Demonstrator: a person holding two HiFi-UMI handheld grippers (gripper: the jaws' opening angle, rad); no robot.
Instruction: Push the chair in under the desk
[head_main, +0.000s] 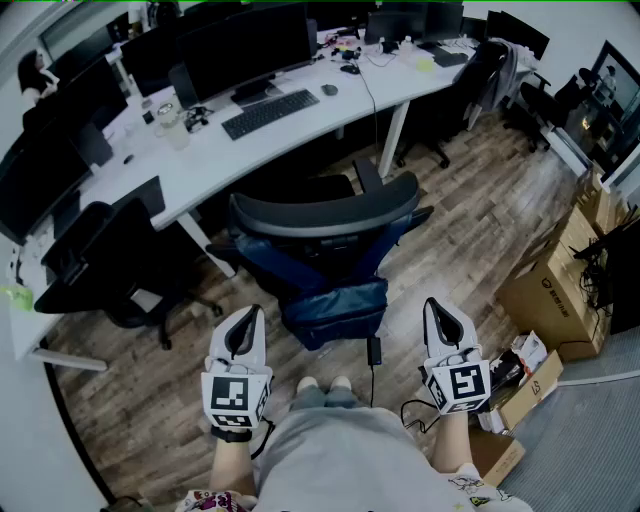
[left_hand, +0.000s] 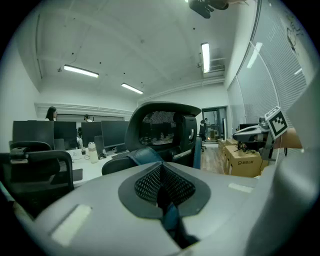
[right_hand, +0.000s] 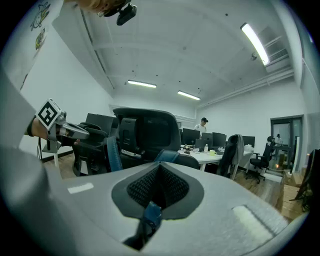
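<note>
I can read nothing here: the print on the box (head_main: 548, 295), at the frame's right, is too small.

Light is dim and even, with a cool cast. The ceiling strips (left_hand: 205, 56) high above the left claw (left_hand: 161, 187) and up right of the right claw (right_hand: 157, 187) burn out to white. Blinds (left_hand: 280, 65) right of the left claw glow pale. Shadow lies deep under the desk (head_main: 330, 125) ahead of both claws, and the chair (head_main: 325, 215) reads nearly black. Both claw views bend strongly and go black at the corners. The claw bodies nearest the lens are soft, while the room beyond is sharper.
</note>
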